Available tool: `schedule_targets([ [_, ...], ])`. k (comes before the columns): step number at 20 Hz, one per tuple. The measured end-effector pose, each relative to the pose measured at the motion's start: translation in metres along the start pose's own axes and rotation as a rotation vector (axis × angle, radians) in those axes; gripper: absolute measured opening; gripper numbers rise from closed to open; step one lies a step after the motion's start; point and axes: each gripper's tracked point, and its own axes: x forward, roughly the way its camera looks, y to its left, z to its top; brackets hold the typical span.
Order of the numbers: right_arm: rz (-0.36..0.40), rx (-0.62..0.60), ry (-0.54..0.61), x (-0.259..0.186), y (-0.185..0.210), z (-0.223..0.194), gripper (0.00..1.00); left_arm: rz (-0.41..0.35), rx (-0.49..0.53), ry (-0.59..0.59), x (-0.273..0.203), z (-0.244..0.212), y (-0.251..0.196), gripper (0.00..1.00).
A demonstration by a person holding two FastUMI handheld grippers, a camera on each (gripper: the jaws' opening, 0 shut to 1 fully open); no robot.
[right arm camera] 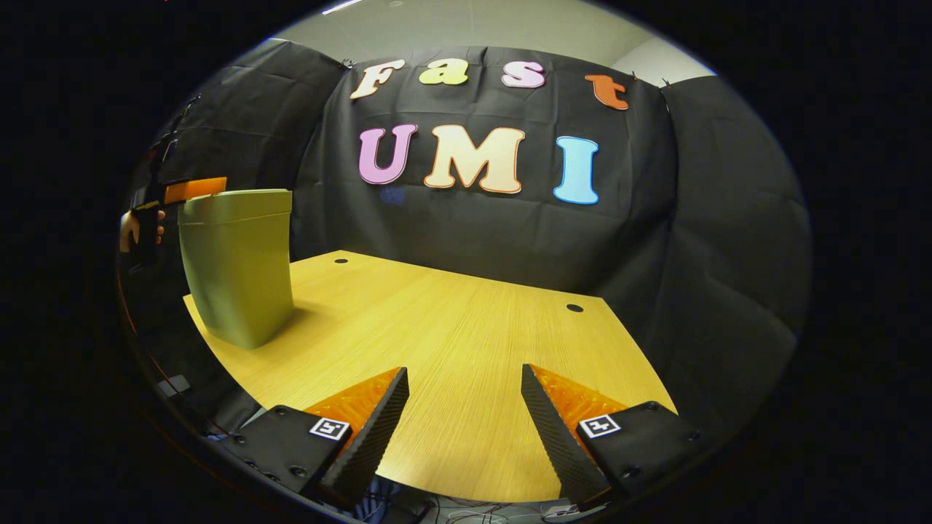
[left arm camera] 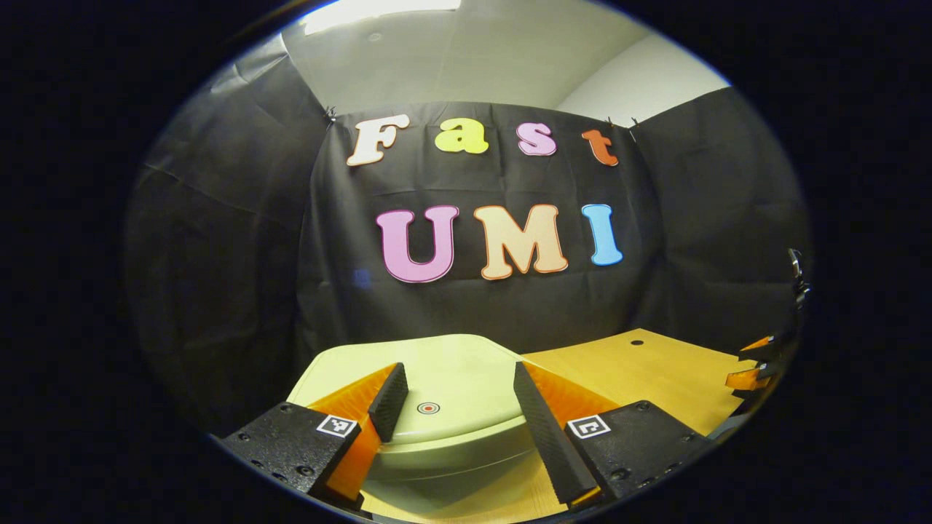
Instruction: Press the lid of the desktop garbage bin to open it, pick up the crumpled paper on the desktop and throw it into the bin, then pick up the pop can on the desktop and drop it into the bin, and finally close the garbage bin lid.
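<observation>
In the left gripper view the left gripper (left arm camera: 457,407) has its 2 fingers spread wide with nothing between them but air, hanging just above the bin lid (left arm camera: 437,367). The small round target mark (left arm camera: 428,408) on the lid lies between the fingertips, slightly nearer the left one, which suggests the fingers are lined up there to push down on that spot and pop the lid. The lid looks closed, so the opening press appears not yet done. Below the fingers the pale green bin (left arm camera: 455,466) stands upright on the wooden surface (left arm camera: 641,371). In the right gripper view the right gripper (right arm camera: 464,407) is also wide open and empty, held low over bare surface, probably waiting its turn. The bin stands well ahead and left of its fingers. I cannot find the crumpled paper or pop can.
</observation>
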Motion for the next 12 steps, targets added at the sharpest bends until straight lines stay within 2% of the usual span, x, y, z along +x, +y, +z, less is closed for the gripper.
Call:
schedule_targets([
  [5,0.000,0.006,-0.002,0.0000,-0.0014,-0.0010,0.98,-0.010,0.113,0.063,0.0026,0.0031,-0.0019,0.85],
  [7,-0.002,0.007,0.002,-0.0001,-0.0021,-0.0005,0.98,-0.026,0.100,0.096,0.0055,0.0005,-0.0050,0.79],
  [9,-0.003,0.009,0.001,-0.0009,-0.0035,-0.0019,0.98,-0.038,0.074,0.107,0.0054,-0.0013,-0.0059,0.80],
  [12,-0.004,0.015,-0.003,-0.0016,-0.0052,-0.0007,0.98,-0.051,0.009,0.058,0.0086,0.0038,-0.0068,0.81],
])
